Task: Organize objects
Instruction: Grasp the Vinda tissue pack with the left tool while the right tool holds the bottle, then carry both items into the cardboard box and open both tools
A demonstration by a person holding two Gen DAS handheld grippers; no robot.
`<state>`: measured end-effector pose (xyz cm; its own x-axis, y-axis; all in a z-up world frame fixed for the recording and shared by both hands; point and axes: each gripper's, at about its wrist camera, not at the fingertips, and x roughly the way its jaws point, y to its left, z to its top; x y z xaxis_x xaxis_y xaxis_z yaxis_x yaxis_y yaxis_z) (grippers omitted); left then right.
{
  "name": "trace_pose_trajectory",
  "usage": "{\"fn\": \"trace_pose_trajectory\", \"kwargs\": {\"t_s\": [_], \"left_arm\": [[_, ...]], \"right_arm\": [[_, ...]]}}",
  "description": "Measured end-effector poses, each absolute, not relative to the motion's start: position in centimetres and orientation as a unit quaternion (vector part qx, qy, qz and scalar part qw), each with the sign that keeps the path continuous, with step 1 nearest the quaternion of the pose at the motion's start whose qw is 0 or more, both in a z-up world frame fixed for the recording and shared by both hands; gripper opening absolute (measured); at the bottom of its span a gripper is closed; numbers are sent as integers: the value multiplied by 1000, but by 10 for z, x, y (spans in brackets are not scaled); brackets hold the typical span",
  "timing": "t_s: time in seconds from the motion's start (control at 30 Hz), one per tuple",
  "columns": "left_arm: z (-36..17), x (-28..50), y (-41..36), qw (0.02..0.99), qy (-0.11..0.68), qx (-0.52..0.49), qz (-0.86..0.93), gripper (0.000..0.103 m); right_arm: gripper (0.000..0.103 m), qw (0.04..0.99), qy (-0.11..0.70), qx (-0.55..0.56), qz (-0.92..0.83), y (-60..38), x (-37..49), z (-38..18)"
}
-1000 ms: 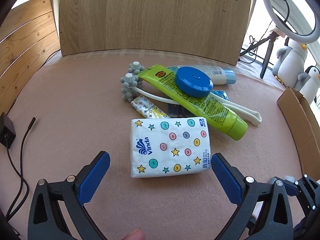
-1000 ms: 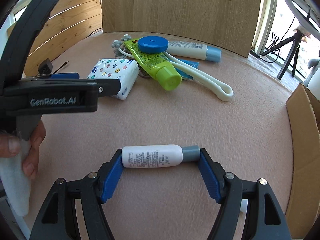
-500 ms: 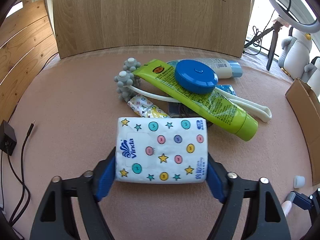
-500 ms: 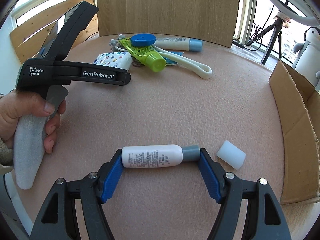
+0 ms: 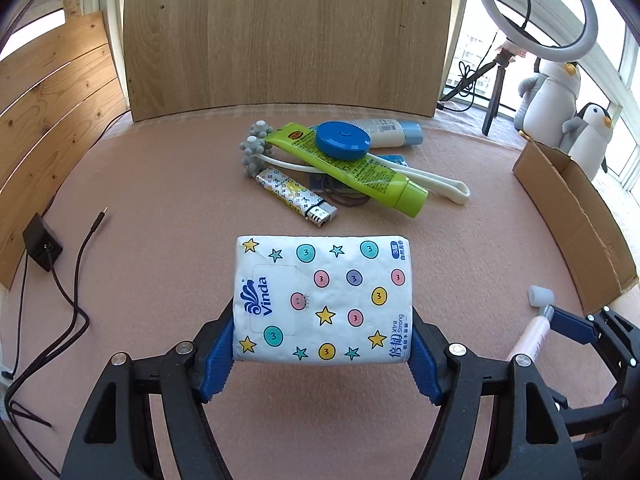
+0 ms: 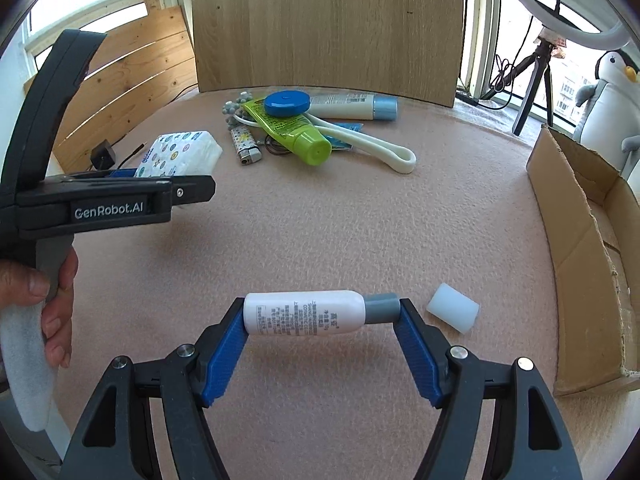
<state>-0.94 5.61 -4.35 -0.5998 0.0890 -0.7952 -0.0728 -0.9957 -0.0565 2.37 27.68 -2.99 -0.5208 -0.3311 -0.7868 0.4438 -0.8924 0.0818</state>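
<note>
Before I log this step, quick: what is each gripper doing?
Left gripper: closed on the tissue pack, after just closing.
Right gripper: closed on the small white bottle.

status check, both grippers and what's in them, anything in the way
Left gripper jaws shut on tissue pack. Right gripper shut on small bottle. Loose white cap beside it.

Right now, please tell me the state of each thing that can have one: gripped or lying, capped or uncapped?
tissue pack: gripped by left gripper, lifted
small white bottle: gripped endwise by right gripper, uncapped
white cap: off, lying on mat
green tube: capped, lying in pile
cardboard box: open
</note>
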Motion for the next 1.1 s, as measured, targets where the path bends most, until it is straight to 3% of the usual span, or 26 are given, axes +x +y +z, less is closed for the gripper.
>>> {"fn": "trace_pose_trajectory", "kwargs": {"t_s": [0.27, 0.53, 0.77, 1.1], "left_arm": [[-29, 42, 62, 45, -13, -446, 894, 76], [4, 29, 102, 69, -7, -422, 904, 76], [27, -2, 194, 125, 3, -405, 906, 76], [44, -45, 355, 198, 31, -386, 900, 76]], "right_arm": [[69, 223, 65, 423, -876, 280, 32, -8], [69, 184, 55, 393, -899, 323, 21, 23], [69, 117, 36, 371, -920, 407, 8, 45], [69, 69, 17, 380, -922, 508, 6, 32]]}}
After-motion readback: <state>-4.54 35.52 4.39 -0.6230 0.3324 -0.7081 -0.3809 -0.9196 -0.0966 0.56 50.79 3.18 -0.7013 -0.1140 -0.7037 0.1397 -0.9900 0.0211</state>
